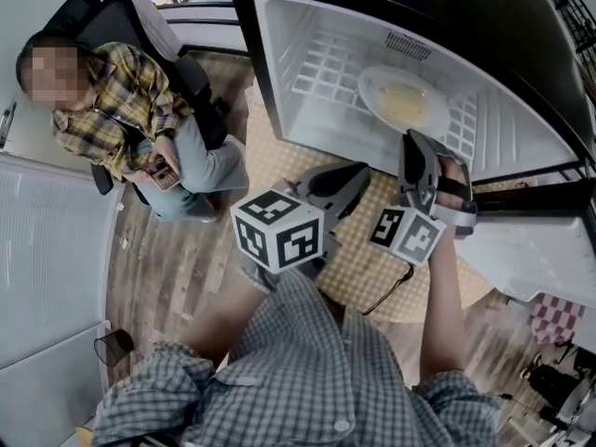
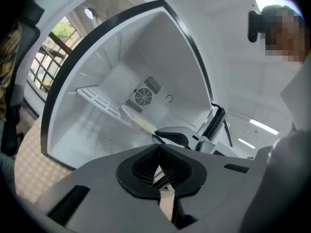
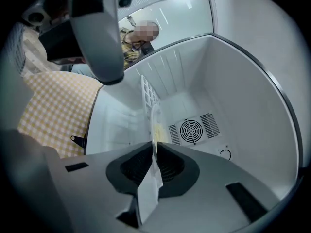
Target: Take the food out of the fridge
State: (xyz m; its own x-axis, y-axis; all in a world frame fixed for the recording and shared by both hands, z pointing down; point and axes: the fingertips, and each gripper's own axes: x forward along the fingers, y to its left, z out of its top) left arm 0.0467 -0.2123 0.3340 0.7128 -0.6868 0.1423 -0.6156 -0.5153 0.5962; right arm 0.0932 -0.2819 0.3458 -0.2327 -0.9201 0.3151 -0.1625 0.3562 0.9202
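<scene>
From above, the fridge (image 1: 279,63) stood open with a pale plate (image 1: 402,99) of yellowish food (image 1: 406,102) lying on its white wire shelf (image 1: 321,68). The right gripper (image 1: 416,142) reached in, its tips at the plate's near rim. The left gripper (image 1: 358,170) hung just outside the opening, beside the right one and over the checked floor (image 1: 372,259). A person in a plaid shirt (image 1: 121,110) sat well off to the left, holding something small in both hands.

Through the left gripper view, the left gripper (image 2: 159,149) had its jaws drawn together to a thin slit with nothing between them. Beyond them lay the fridge (image 2: 175,57), its shelf (image 2: 97,97), a round fan grille (image 2: 142,97) on the back wall, the plate (image 2: 138,123) seen nearly edge-on, and the right gripper (image 2: 175,137) at the plate's rim.

Through the right gripper view, the right gripper (image 3: 152,147) had its jaws narrow, and the plate (image 3: 154,123) ran edge-on straight down into the gap between the tips, so they looked pinched on its rim. Behind it were the shelf (image 3: 148,93), the fan grille (image 3: 190,130) and the white fridge wall (image 3: 243,96), with the checked floor (image 3: 58,106) off to the left.
</scene>
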